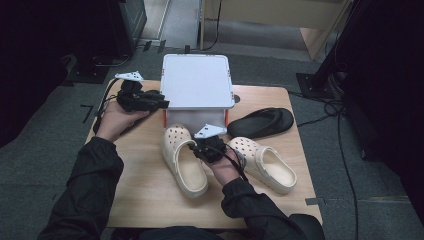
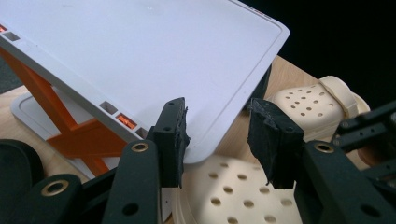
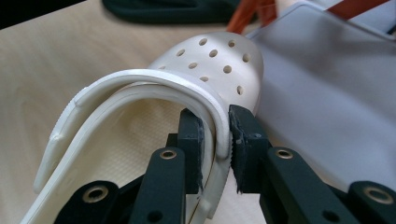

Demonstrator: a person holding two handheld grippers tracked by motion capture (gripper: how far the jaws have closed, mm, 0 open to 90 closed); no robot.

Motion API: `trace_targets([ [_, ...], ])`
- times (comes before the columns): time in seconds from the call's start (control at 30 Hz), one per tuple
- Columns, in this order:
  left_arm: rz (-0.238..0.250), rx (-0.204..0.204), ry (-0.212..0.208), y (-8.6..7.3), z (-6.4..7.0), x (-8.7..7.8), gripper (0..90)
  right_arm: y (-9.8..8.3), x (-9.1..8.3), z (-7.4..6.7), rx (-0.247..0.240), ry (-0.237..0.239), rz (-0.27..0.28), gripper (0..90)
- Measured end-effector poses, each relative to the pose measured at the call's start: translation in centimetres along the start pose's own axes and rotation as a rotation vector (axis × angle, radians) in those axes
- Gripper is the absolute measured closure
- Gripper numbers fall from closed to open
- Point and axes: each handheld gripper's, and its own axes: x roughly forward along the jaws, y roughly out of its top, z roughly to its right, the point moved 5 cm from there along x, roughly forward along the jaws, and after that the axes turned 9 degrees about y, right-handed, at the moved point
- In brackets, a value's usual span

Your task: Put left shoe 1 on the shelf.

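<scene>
Right claw (image 3: 215, 135) clamped on left cream clog's (image 3: 205, 70) side rim.

A two-tier stand (image 1: 197, 82) is placed at the far middle of the worktop (image 1: 145, 200). Two clogs are set before it: the left clog (image 1: 182, 160) and the right clog (image 1: 265, 164). A slipper (image 1: 261, 122) is laid right of the stand, behind the right clog.
</scene>
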Motion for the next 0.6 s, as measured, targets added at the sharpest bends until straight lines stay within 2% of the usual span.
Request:
trace_targets([
  [0.13,-0.01,0.015,-0.002,-0.2,0.0,0.5,57.1,0.8,0.3,1.7,0.012,-0.052,0.004,76.2],
  [0.33,0.004,0.004,-0.016,-0.2,-0.5,0.4,57.8,2.2,1.7,3.7,0.035,-0.109,0.005,76.1],
  [0.5,0.01,0.01,-0.013,-0.3,-0.5,0.4,58.0,2.9,3.0,5.0,0.065,-0.154,0.016,75.9],
  [0.6,0.013,0.019,-0.012,-0.3,-0.4,0.6,58.1,2.8,3.8,5.1,0.073,-0.175,0.019,75.5],
])
